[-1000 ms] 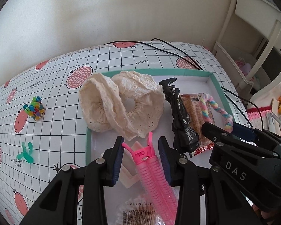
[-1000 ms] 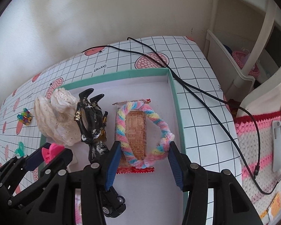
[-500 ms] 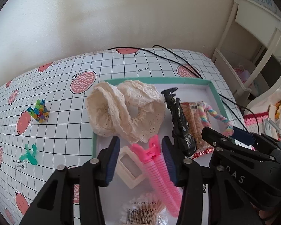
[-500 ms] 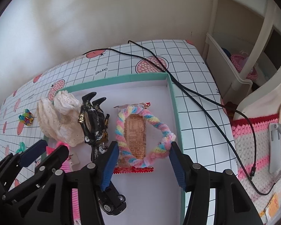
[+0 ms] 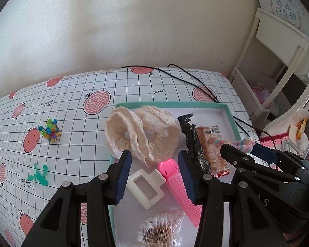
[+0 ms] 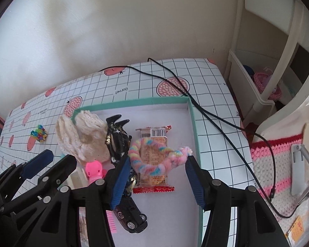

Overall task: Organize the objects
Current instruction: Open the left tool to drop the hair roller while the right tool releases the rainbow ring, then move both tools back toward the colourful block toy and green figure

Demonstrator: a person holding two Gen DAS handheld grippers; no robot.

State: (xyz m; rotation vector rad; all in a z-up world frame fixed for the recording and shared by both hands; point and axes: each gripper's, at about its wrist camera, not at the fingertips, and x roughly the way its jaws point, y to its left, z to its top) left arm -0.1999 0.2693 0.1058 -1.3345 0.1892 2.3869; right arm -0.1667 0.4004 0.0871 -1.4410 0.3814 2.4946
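Objects for sorting lie mostly in the shallow teal-rimmed tray (image 5: 171,103) that sits on the grid-patterned mat (image 5: 76,94), and we read places as clock hours on each view. In our left wrist view the left gripper (image 5: 154,175) hovers over the tray's near half with its jaws spread wide and nothing between the pads; under the gap lie a cream rectangular clip (image 5: 146,187) and, just beside it toward 3 o'clock, a pink ridged hair roller (image 5: 175,181). Toward 12 o'clock from them a cream lace scrunchie (image 5: 142,131) drapes over the tray's left rim. A black claw clip (image 5: 192,142) lies at its 3 o'clock side, touching a snack packet (image 5: 212,150). A bag of cotton swabs (image 5: 160,230) rests at 6 o'clock. Outside the tray, on the mat at 9 o'clock, we see a multicoloured bead cluster (image 5: 49,130) and a small green figure (image 5: 39,174), well apart from each other. In our right wrist view the right gripper (image 6: 157,176) has its jaws released too; a pastel rainbow twisted ring (image 6: 156,156) lies on the packet, its near arc sitting between the two blue pads, though we cannot tell whether either pad touches it. A dark toy car (image 6: 131,218) lies at 6 o'clock, and a black cable (image 6: 216,121) runs across the mat past the tray's right rim.
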